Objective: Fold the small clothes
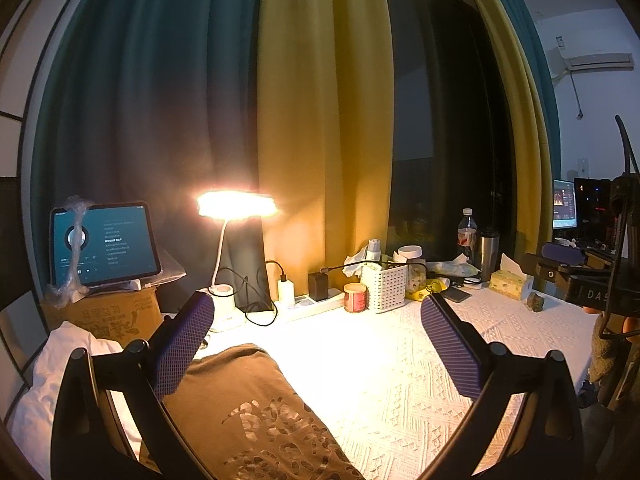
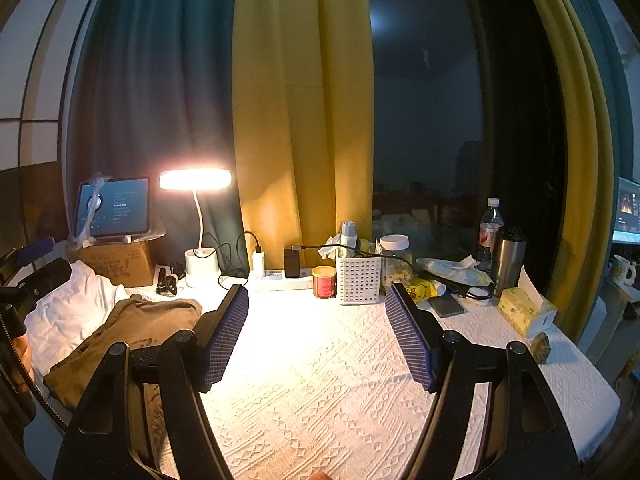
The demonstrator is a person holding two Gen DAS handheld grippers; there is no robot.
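A brown garment printed with a pale, partly worn pattern is seen lying on the left side of the tabletop, which is covered with a white textured cloth. It is loosely folded and rumpled, with a bunched edge turned towards the back, and part of it is laid over white fabric at the left edge

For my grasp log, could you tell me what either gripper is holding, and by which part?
Nothing is held. The left gripper and right gripper are both open, and the brown shirt lies loose on the table.
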